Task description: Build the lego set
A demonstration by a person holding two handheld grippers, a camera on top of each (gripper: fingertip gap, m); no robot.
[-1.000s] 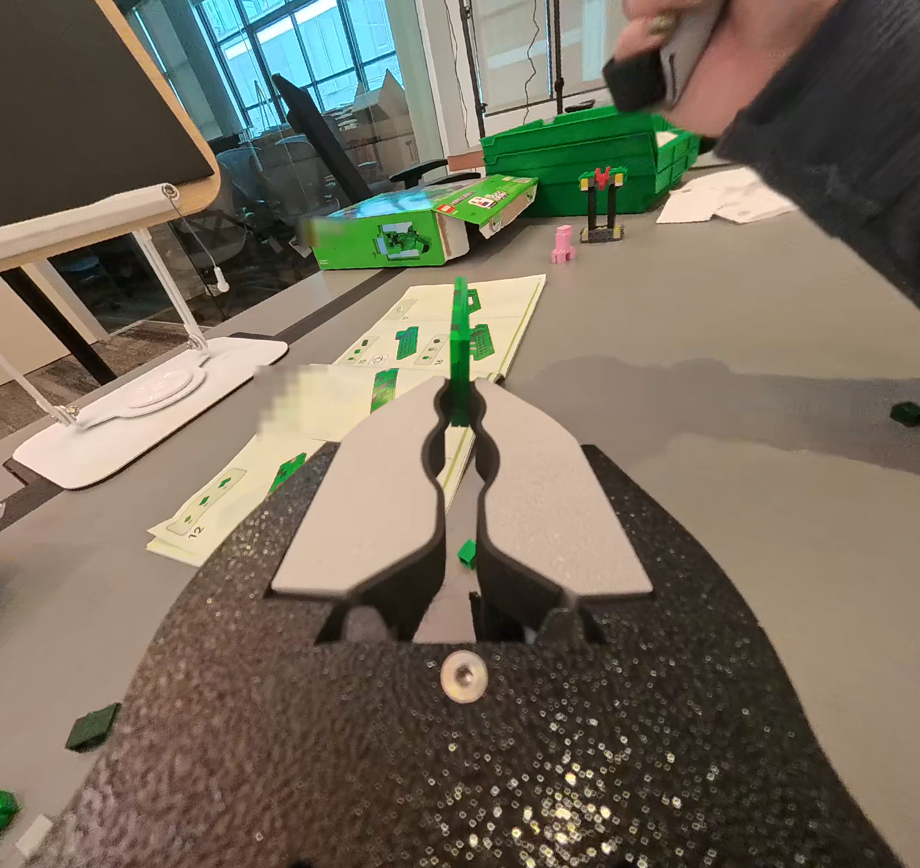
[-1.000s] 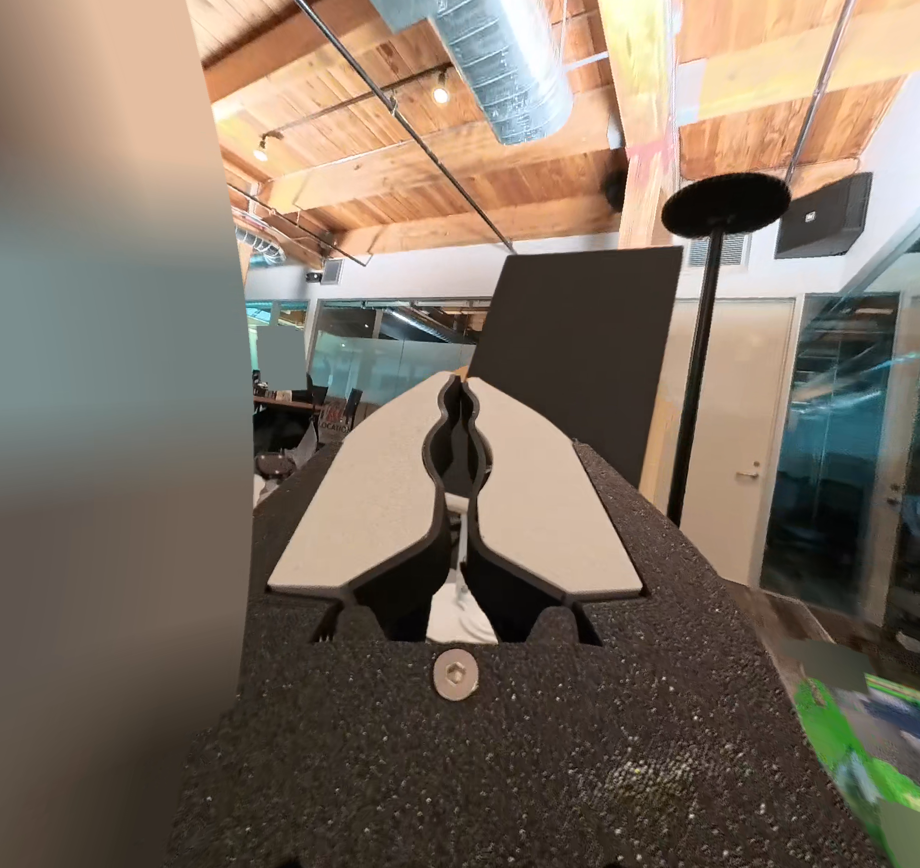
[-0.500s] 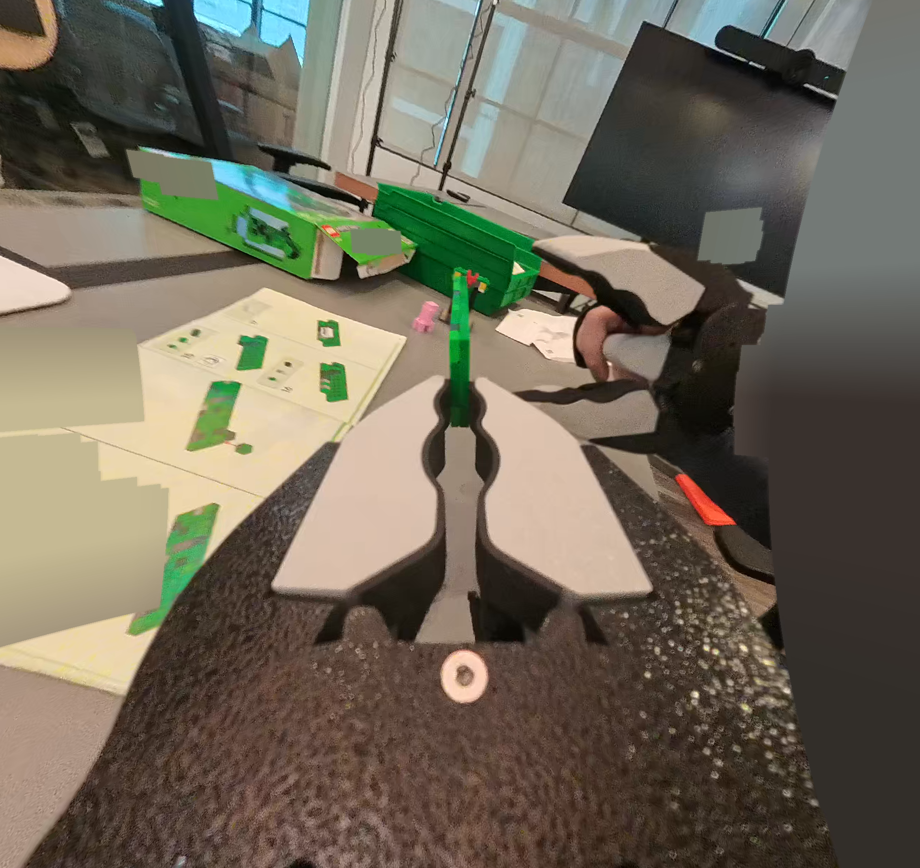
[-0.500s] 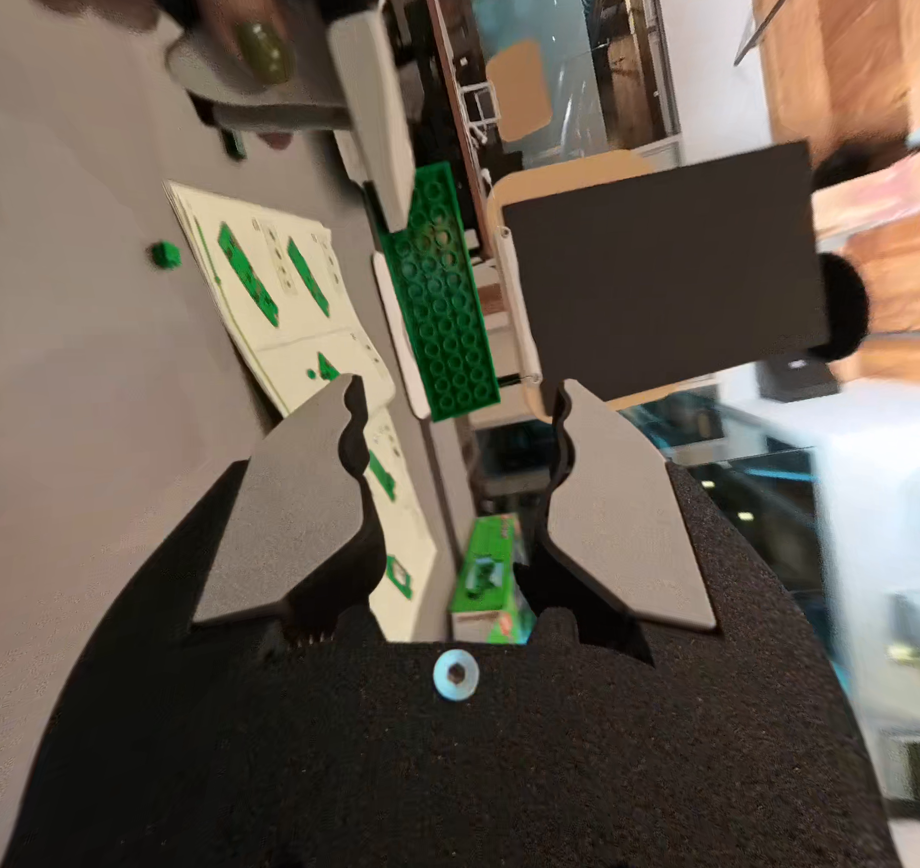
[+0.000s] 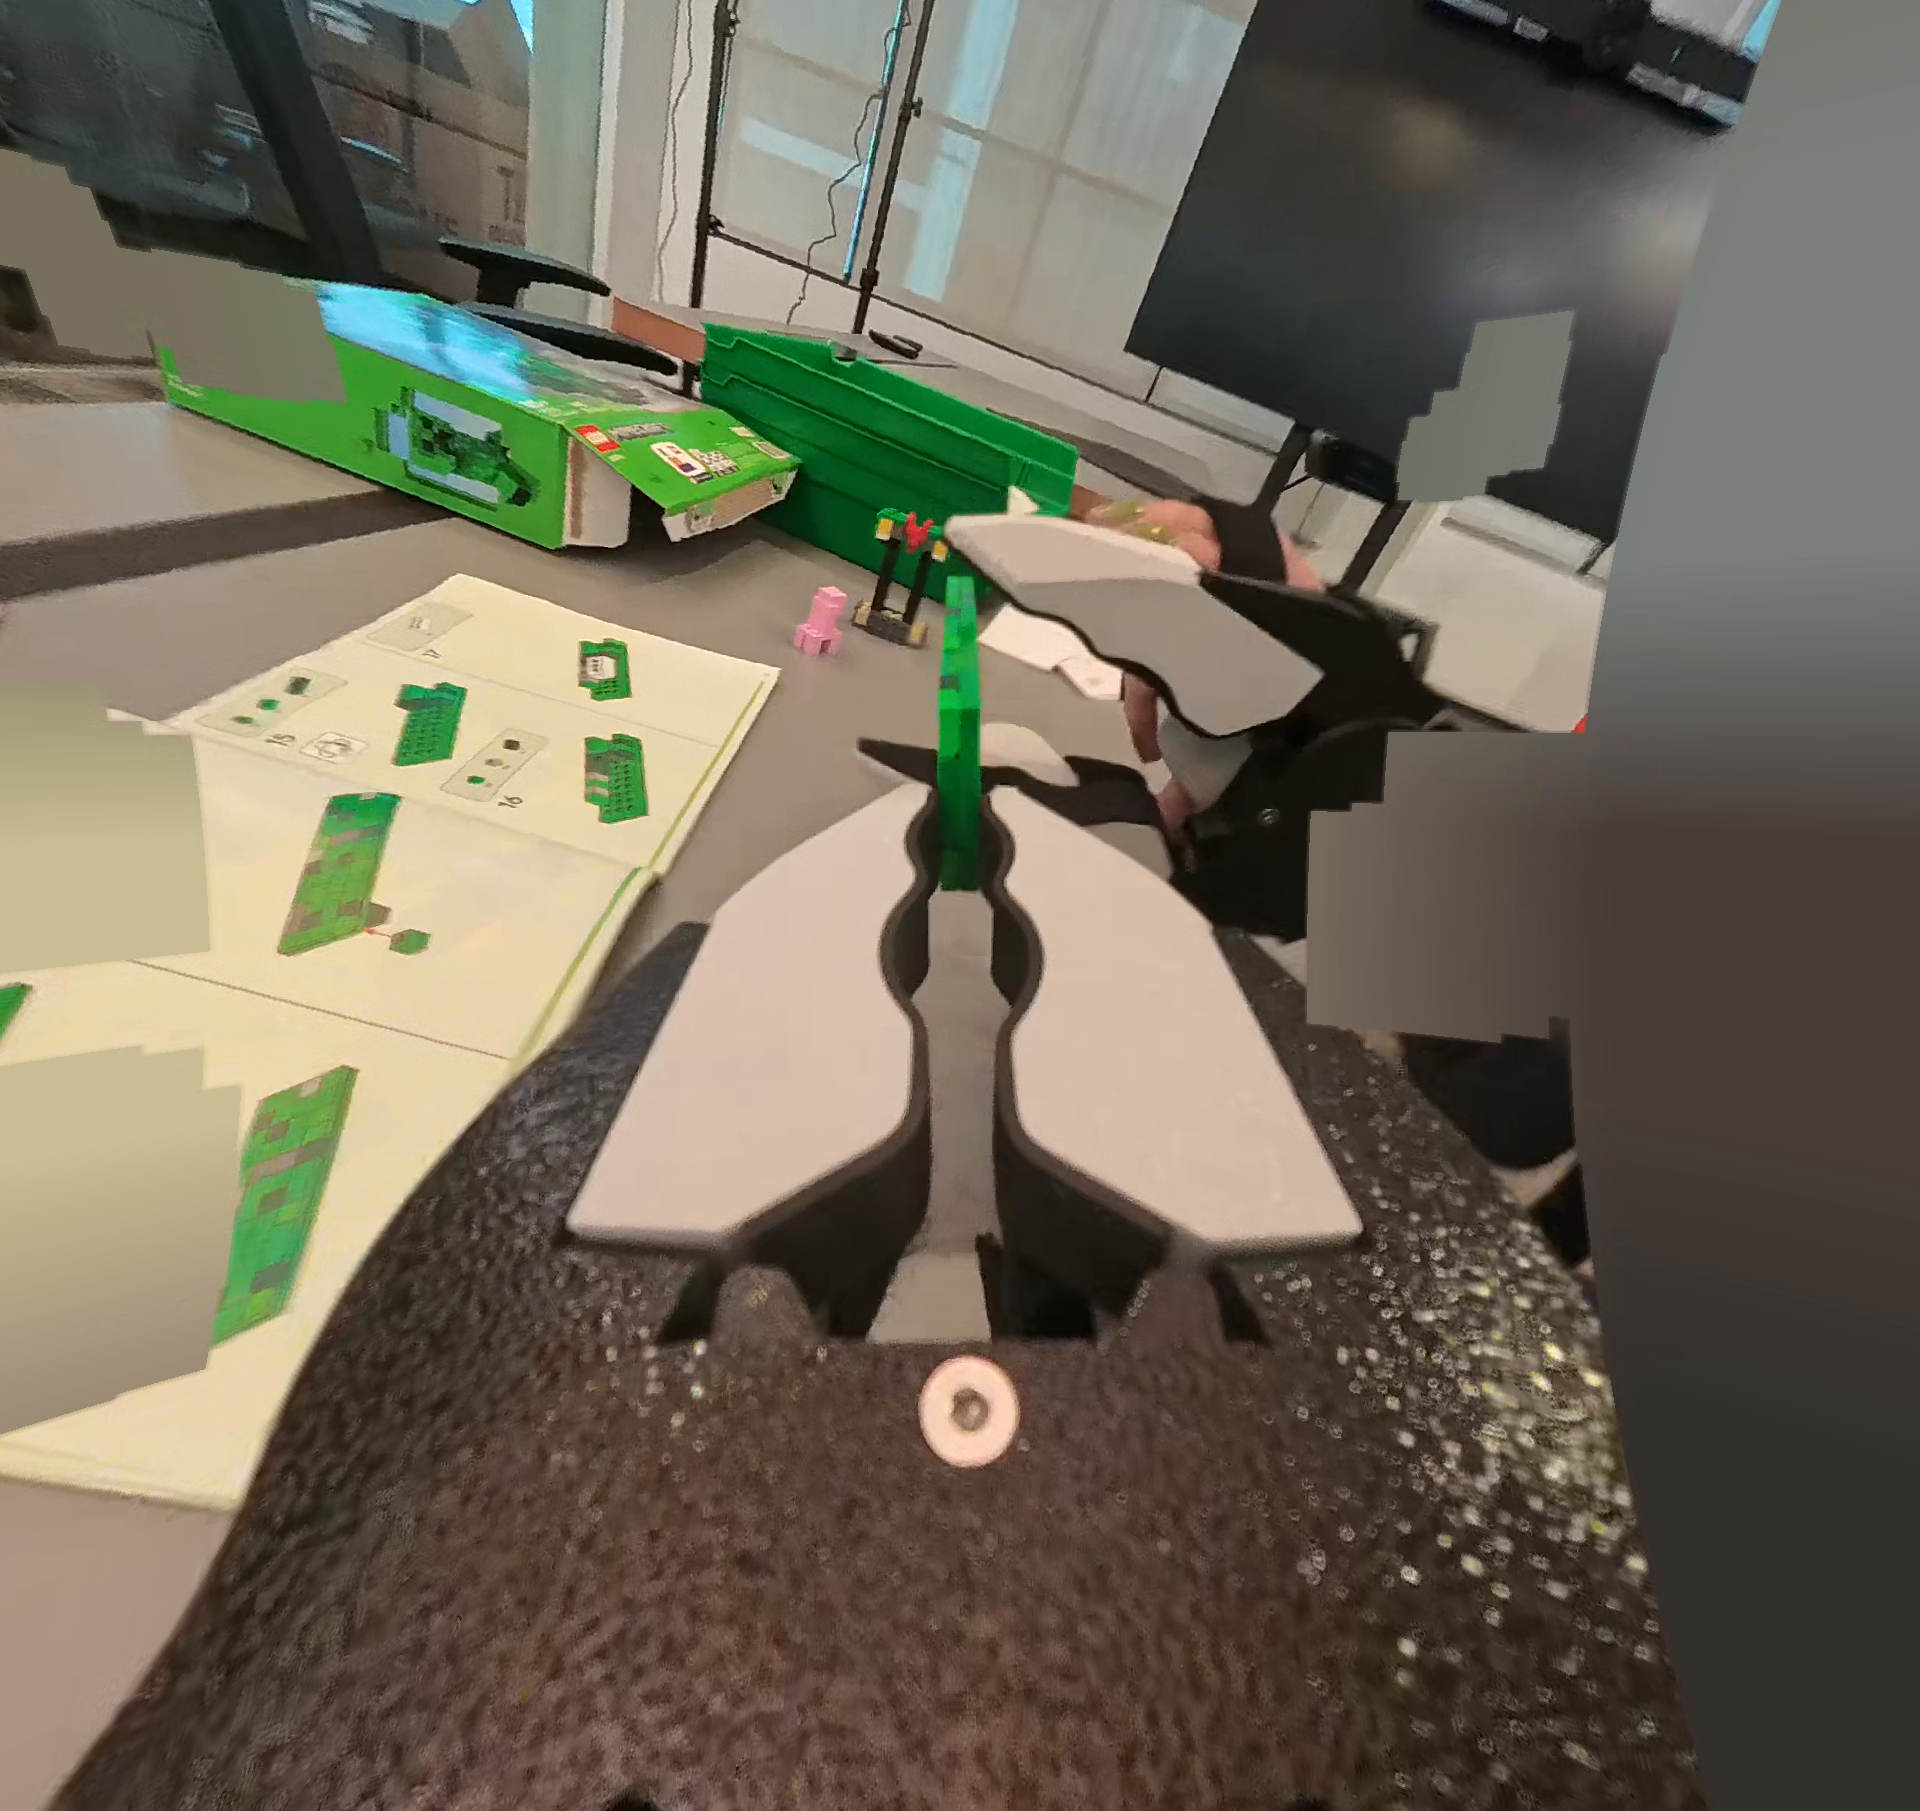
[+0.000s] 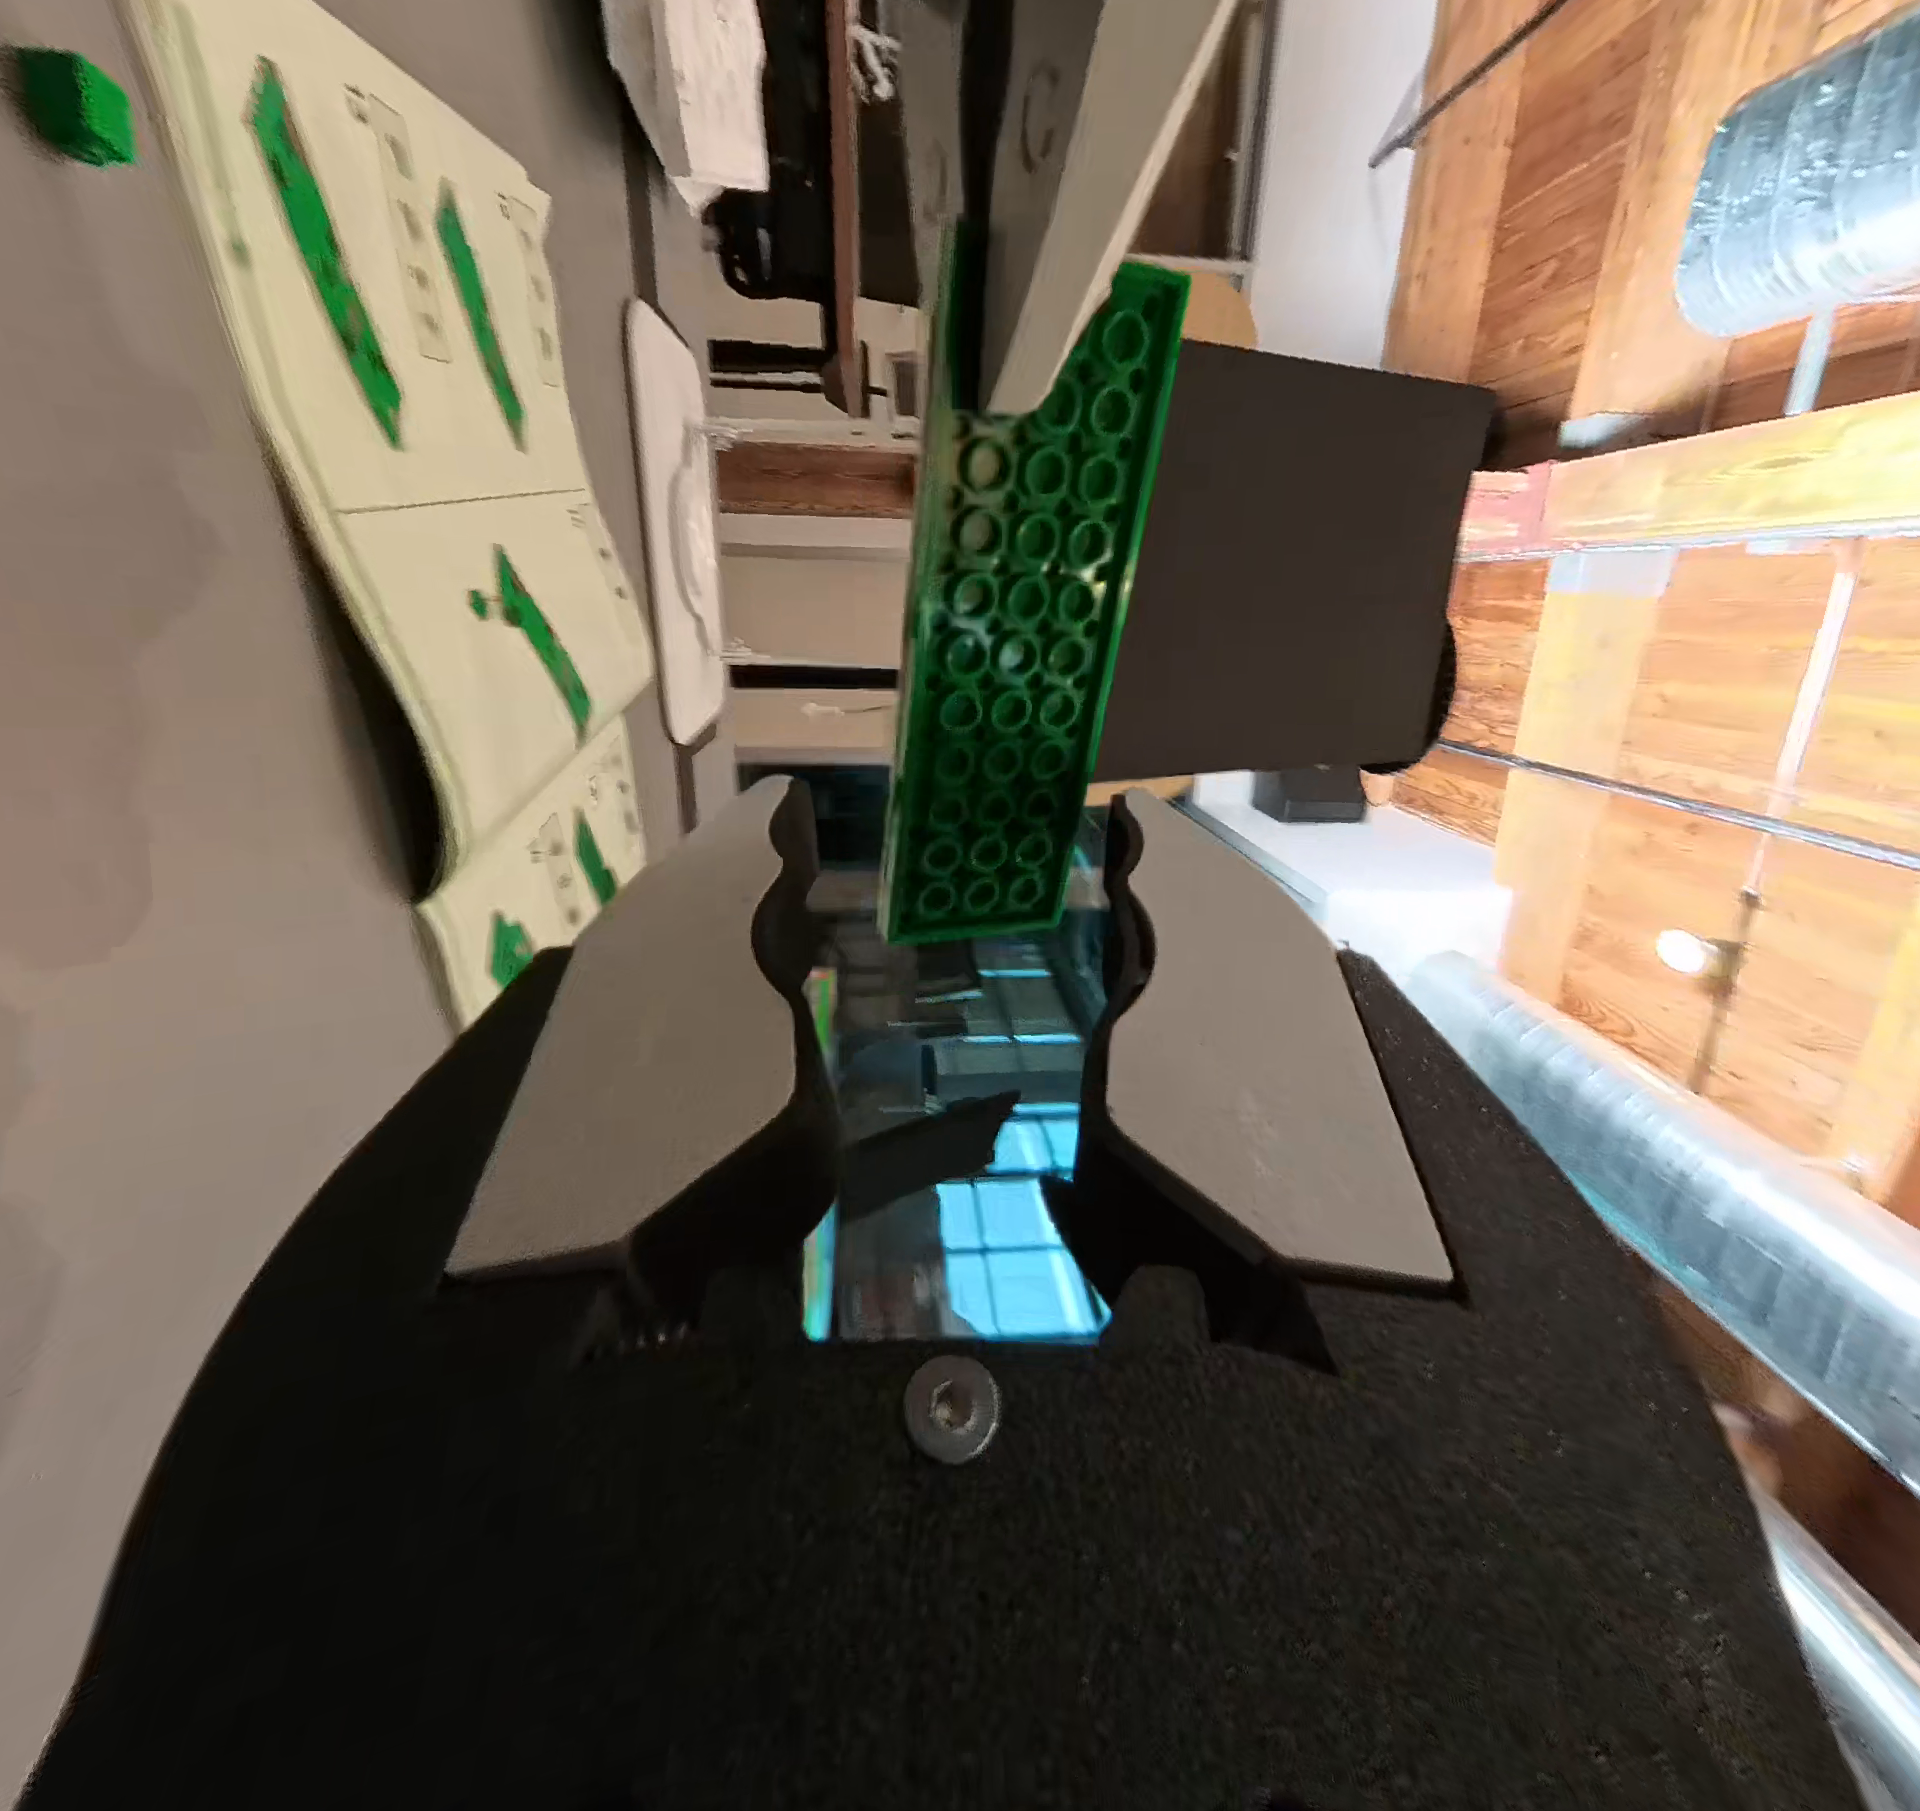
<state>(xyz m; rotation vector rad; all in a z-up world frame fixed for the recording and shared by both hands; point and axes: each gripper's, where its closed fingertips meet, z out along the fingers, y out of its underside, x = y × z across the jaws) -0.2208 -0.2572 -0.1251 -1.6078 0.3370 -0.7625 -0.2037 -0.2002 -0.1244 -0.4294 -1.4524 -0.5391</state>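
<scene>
Pinching only one short end of the long green Lego plate (image 5: 958,722), the left gripper (image 5: 958,826) leaves most of the plate cantilevered in the air above the grey table (image 5: 727,566). That is the main risk as I judge it: a push from the right gripper (image 6: 951,826) could lever the plate out of the pinch or twist it between the pads, and it would drop toward the open instruction booklet (image 5: 468,826) lying left of the plate.

The right gripper's jaws stand spread wide, holding nothing, with the plate's free end just between their tips. If they clench off-centre, the plate may skew.

In the left wrist view the plate is edge-on, its long axis running straight out from the left gripper's tips, away along the fingers. In the right wrist view its underside, with rows of round tubes, faces the camera, and the long axis runs from the left gripper toward the right one.

Beyond the plate stand a pink Lego figure (image 5: 821,618) and a small black-legged build (image 5: 899,582).
</scene>
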